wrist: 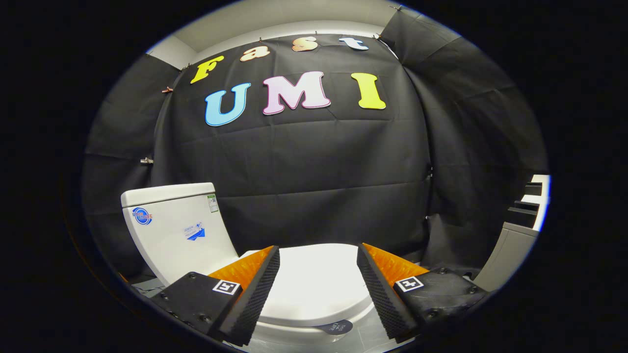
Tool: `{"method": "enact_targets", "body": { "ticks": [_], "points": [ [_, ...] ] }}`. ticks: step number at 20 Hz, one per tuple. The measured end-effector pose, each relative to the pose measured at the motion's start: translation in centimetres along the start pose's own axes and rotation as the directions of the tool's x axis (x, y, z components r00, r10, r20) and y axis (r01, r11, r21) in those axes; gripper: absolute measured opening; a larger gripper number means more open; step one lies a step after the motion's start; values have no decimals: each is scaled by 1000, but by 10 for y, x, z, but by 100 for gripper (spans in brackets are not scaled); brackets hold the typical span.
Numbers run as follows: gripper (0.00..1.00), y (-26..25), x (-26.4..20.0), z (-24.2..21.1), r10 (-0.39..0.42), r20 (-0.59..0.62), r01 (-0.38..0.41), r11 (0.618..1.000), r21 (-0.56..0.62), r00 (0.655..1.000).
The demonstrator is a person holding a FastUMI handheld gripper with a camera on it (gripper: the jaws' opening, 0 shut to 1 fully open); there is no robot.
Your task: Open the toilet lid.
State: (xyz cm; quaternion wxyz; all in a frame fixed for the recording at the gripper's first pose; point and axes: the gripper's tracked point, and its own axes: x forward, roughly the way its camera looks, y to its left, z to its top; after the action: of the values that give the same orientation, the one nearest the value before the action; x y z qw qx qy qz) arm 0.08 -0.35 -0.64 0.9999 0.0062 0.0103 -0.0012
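The gripper [318, 255] is spread wide and holds nothing. The lid [316, 289] lies flat and closed on the bowl, between and just beyond the fingers, with the tank [179, 230] behind its left side. Likely risk: the fingers skid off the lid's smooth rounded edge, or catch the seat too.

Black cloth wall [304, 171] behind; grey cabinet [508, 255] beside it.
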Motion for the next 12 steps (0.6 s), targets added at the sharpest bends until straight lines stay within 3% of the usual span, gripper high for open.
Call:
{"method": "enact_targets", "body": {
  "ticks": [12],
  "points": [
    [99, 1, 1, -2, 4, -7, -4, 1000, 4, 1000]
  ]
}}
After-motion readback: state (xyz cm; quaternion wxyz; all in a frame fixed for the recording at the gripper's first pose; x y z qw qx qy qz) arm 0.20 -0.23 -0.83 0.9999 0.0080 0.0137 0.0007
